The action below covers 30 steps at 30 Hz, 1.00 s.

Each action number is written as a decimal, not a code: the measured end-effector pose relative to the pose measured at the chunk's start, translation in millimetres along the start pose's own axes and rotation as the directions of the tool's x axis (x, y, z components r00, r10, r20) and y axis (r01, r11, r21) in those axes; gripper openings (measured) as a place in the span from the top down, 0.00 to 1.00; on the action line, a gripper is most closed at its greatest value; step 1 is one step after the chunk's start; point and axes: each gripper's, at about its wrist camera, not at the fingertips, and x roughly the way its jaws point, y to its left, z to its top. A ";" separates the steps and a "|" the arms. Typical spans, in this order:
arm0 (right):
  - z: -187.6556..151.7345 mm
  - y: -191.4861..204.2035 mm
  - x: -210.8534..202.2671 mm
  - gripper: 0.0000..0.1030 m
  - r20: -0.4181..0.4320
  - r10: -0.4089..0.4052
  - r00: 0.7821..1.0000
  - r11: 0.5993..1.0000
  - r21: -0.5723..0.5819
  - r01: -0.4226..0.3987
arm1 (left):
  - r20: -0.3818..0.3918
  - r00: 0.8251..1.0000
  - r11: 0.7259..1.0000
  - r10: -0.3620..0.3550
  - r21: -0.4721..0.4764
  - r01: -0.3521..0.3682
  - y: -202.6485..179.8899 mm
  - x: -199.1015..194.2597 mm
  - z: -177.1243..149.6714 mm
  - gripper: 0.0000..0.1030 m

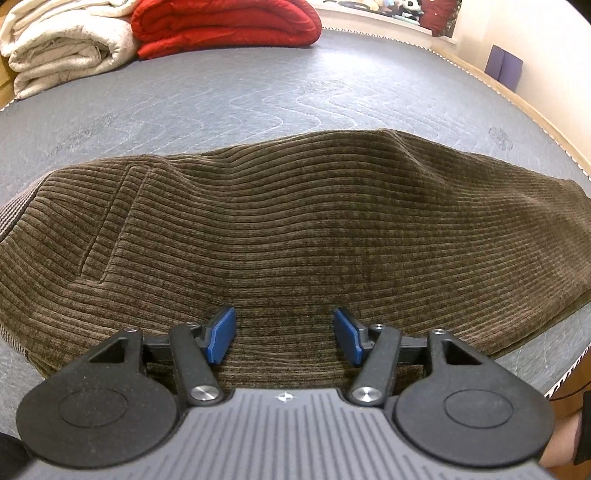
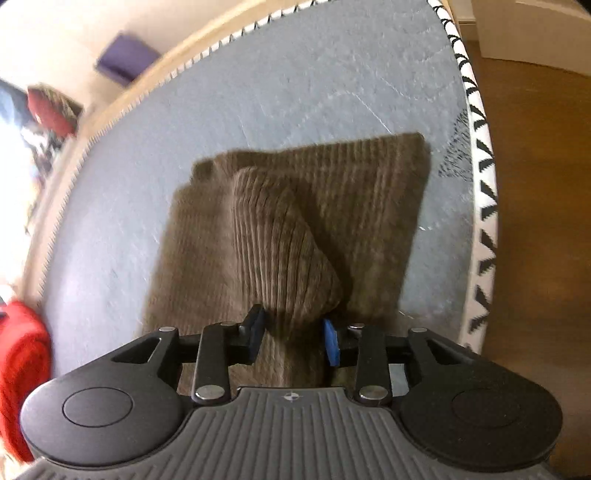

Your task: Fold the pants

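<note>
Brown corduroy pants (image 1: 280, 229) lie spread across a grey quilted mattress (image 1: 229, 99). My left gripper (image 1: 284, 334) is open just above the near part of the pants, blue pads apart and nothing between them. In the right wrist view my right gripper (image 2: 293, 341) is shut on a bunched fold of the pants (image 2: 280, 243) and holds it lifted above the rest of the fabric, which lies flat on the mattress (image 2: 295, 74). The view is blurred by motion.
A folded white blanket (image 1: 59, 48) and a folded red blanket (image 1: 225, 24) sit at the mattress's far left. The mattress edge (image 2: 484, 206) and a wooden floor (image 2: 543, 184) lie to the right. A wall with a purple object (image 1: 503, 66) is beyond.
</note>
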 end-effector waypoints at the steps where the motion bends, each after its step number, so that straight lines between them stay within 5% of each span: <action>1: 1.8 0.5 0.7 0.67 0.011 0.023 1.000 1.000 0.011 -0.023 | 0.001 1.000 1.000 0.000 -0.001 0.000 0.2 -0.1 -0.2 0.38; 7: 16.5 10.0 -21.8 0.78 0.141 0.169 0.976 0.985 -0.001 -0.170 | 0.001 1.000 1.000 -0.006 -0.016 0.006 2.5 -0.5 0.6 0.38; 14: 24.8 0.1 -13.9 0.91 0.124 0.079 0.989 0.997 0.002 -0.079 | 0.014 1.000 1.000 -0.003 -0.025 0.003 3.6 -4.8 2.1 0.39; 19: 36.3 25.6 -50.6 0.92 0.270 0.133 0.954 0.987 -0.118 -0.105 | 0.109 0.994 1.000 -0.022 0.008 0.021 0.0 -21.4 4.8 0.43; 22: 41.5 20.1 -56.9 0.92 0.360 -0.017 0.933 0.994 -0.094 0.054 | 0.101 0.994 0.999 -0.050 0.017 0.049 -1.1 -23.3 4.0 0.46; 25: 45.0 -6.5 -35.7 0.90 0.272 -0.191 0.943 0.980 0.002 0.198 | 0.093 0.994 0.999 -0.053 0.017 0.052 0.2 -24.7 3.7 0.51; 27: 44.3 -15.5 -18.4 0.86 0.162 -0.218 0.962 0.976 0.013 0.219 | 0.106 0.993 0.998 -0.055 0.003 0.055 3.3 -28.2 5.7 0.52; 30: 39.3 -8.0 -28.7 0.81 0.230 -0.216 0.949 0.973 -0.026 0.228 | 0.125 0.991 0.998 -0.051 -0.019 0.054 8.1 -36.1 8.1 0.52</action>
